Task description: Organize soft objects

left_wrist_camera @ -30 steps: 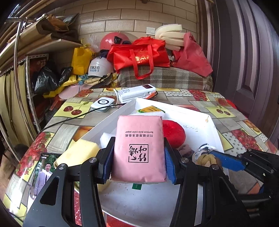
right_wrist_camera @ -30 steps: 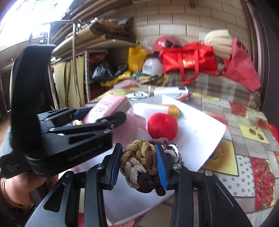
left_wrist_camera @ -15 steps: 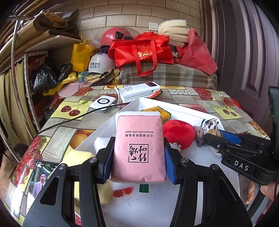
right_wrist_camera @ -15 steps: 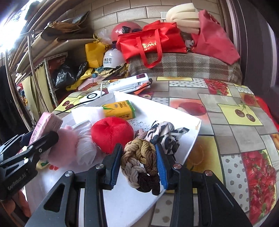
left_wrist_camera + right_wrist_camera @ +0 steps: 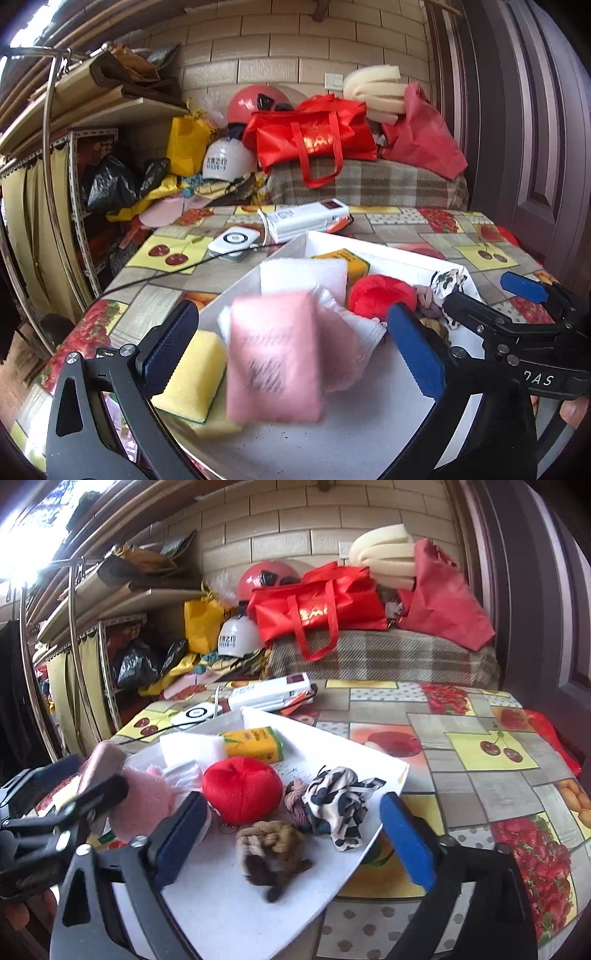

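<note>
Both tongs are wide open and hold nothing. The left tongs (image 5: pixel 291 345) hang over the near-left part of the white tray (image 5: pixel 388 249). The pink pack (image 5: pixel 273 360) sits between the open jaws but touches neither one. It looks blurry, so I think it is dropping onto the tray or has just landed. It lies just beside the yellow sponge (image 5: pixel 192 373) and partly covers a white cloth (image 5: pixel 303 275).

The right tongs (image 5: pixel 291 840) hang over the near-right part of the tray. The brown knot (image 5: pixel 271 849) lies on the tray between those jaws, loose, near the red ball (image 5: pixel 242 788) and the spotted scrunchie (image 5: pixel 338 799).

The step looks like letting go. To do it well, I would lift both tongs straight up, with the jaws kept wide, so the pads do not catch the pack or drag the knot. The knot lies close to the tray's front edge, so a bump could push it off. I would move slowly near the pink pom (image 5: pixel 142 805), since it is fluffy and could snag.
</note>
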Action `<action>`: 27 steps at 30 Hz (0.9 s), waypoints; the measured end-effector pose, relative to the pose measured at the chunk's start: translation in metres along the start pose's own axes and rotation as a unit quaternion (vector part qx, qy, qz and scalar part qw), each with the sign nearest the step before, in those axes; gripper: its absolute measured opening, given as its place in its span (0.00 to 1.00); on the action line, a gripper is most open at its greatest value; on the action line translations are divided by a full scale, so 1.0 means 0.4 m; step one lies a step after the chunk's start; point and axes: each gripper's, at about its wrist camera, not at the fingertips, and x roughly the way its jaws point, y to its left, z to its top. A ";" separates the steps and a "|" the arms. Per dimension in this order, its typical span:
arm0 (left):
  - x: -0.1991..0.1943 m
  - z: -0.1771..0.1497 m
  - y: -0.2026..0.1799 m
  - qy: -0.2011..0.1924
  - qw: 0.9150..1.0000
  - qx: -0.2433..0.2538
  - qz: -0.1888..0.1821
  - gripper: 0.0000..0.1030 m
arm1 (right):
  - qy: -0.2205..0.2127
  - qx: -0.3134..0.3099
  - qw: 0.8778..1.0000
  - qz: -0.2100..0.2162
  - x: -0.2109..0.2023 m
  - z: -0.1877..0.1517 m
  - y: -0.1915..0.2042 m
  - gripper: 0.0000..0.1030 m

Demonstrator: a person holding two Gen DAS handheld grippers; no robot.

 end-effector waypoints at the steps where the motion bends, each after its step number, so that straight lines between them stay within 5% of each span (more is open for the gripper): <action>1: -0.007 -0.001 -0.003 -0.008 1.000 0.003 0.004 1.00 | -0.005 -0.001 1.000 -0.002 -0.003 0.000 0.000 1.00; 11: -0.071 -0.017 -0.015 -0.031 0.999 -0.012 0.019 1.00 | -0.073 0.007 0.997 -0.024 -0.078 -0.013 -0.002 1.00; 20: -0.150 -0.036 -0.048 -0.047 0.997 -0.047 -0.031 1.00 | -0.115 0.008 0.991 -0.063 -0.218 -0.069 0.000 1.00; 27: -0.223 -0.061 -0.106 -0.049 0.998 -0.038 0.011 1.00 | -0.115 0.082 0.988 -0.055 -0.314 -0.106 -0.090 1.00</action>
